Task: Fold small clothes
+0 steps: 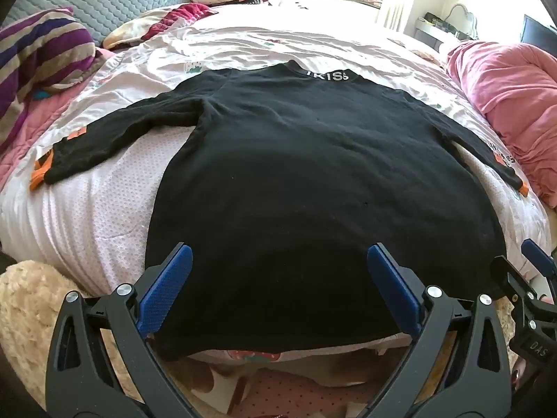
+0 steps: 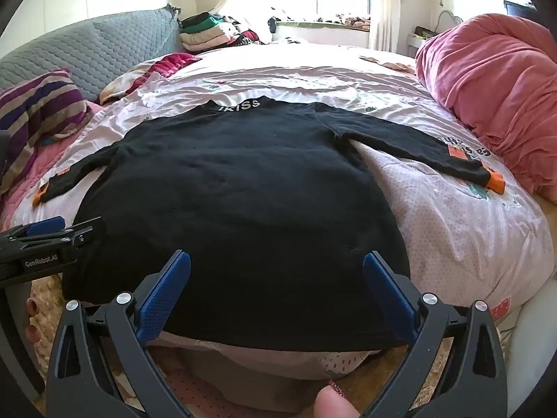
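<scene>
A black long-sleeved top [image 1: 296,174] [image 2: 236,188] lies flat on the bed, white-lettered collar at the far end, both sleeves spread sideways, orange cuffs [image 1: 40,172] [image 2: 496,183] at their tips. My left gripper [image 1: 278,254] stands open over the hem near the bed's front edge, blue pads wide apart, nothing between them. My right gripper [image 2: 276,259] is open too, above the hem further right. Each gripper shows at the edge of the other's view: the right one [image 1: 532,264], the left one [image 2: 52,230].
The pale pink patterned quilt [image 1: 104,191] covers the bed. A bunched pink blanket [image 2: 494,83] lies on the right, a striped pillow [image 1: 38,52] on the left, stacked folded clothes [image 2: 209,33] by the grey headboard. A beige fluffy rug [image 1: 24,299] lies below the bed's front edge.
</scene>
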The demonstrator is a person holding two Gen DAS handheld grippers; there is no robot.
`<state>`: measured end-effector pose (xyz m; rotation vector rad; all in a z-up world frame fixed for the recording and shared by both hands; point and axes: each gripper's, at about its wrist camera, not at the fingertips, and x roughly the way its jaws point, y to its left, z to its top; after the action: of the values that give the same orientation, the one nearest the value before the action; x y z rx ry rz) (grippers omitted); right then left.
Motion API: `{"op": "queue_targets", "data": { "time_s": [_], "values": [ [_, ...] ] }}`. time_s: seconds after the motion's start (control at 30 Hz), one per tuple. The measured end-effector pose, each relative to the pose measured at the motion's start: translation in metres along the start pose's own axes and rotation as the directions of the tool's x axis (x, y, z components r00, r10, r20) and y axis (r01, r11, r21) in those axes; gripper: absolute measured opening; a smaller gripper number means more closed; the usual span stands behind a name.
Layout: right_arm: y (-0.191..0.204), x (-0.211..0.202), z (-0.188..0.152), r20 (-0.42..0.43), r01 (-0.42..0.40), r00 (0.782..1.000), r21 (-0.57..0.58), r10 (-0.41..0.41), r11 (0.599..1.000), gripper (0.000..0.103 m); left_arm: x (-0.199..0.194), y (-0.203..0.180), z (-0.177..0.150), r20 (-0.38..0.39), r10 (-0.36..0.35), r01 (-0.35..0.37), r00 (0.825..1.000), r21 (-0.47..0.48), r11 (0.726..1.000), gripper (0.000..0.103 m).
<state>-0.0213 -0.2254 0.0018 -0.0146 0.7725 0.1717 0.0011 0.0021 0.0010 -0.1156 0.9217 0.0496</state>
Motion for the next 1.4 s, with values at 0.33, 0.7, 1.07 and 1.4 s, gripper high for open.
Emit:
{"op": "queue_targets", "data": {
  "time_s": [0.33, 0.7, 1.07, 1.4],
  "values": [
    [0.0021, -0.0007, -0.001, 0.003, 0.004, 1.0, -0.003, -0.004, 1.0, 0.099, -0.0002, -0.0024, 0.0019, 0.002, 0.001, -0.001, 1.0, 0.001, 1.0, 0.094],
    [0.0019, -0.0007, -0.0024, 0.002, 0.008, 1.0, -0.006, -0.008, 1.0, 0.099, -0.0008, -0.0013, 0.0006, 0.008, -0.002, 0.002, 1.0, 0.001, 1.0, 0.094],
    [0.0032, -0.0014, -0.0023, 0.002, 0.006, 1.0, -0.006, -0.005, 1.0, 0.099, -0.0012, -0.001, -0.0008, 0.01, -0.002, 0.002, 1.0, 0.001, 1.0, 0.094],
    [0.0039, -0.0021, -0.0028, 0.004, 0.007, 1.0, -0.008, -0.007, 1.0, 0.099, -0.0008, -0.0017, -0.0011, 0.007, -0.002, 0.002, 1.0, 0.0, 1.0, 0.094]
  ]
}}
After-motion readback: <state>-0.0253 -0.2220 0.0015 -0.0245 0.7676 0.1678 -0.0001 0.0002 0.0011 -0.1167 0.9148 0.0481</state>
